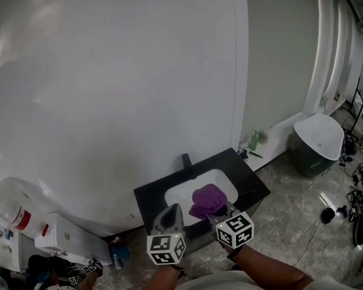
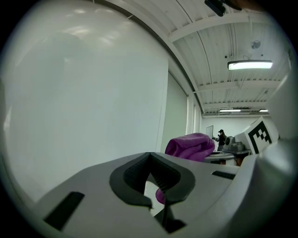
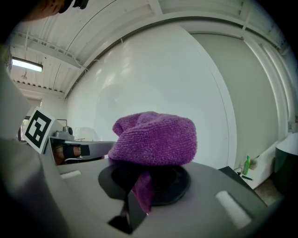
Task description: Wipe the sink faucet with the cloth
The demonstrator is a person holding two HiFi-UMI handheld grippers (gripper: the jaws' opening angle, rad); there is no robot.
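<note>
A purple cloth (image 3: pixel 156 137) is clamped in the right gripper (image 3: pixel 148 169). It is bunched into a rounded lump sitting on top of the jaw tips, and a narrow tail of it is drawn down between the two dark pads. Its surface is seen to be a nubbly, looped microfibre pile, matte and soft, with folds along the upper edge.

The jaws of the left gripper (image 2: pixel 149 155) are brought together at their tips, and nothing is gripped between them. Their pads are black and ribbed and are set in smooth grey shells. The cloth is seen just beyond and to the right of these jaws.

In the head view both pairs of jaws are held side by side over a white rectangular basin (image 1: pixel 181 199) with rounded corners, sunk in a glossy black countertop (image 1: pixel 247 174). A short black faucet (image 1: pixel 185 160) stands at the far rim of the basin, beyond the jaw tips and apart from the cloth. A small green bottle (image 1: pixel 255 140) is placed further beyond the right jaws, at the foot of the wall. Behind the sink a plain white wall (image 1: pixel 112 97) rises. The floor (image 1: pixel 289 202) is grey and mottled like stone. A rounded tub (image 1: pixel 317 140), dark outside and white inside, is set well to the right of the jaws.
</note>
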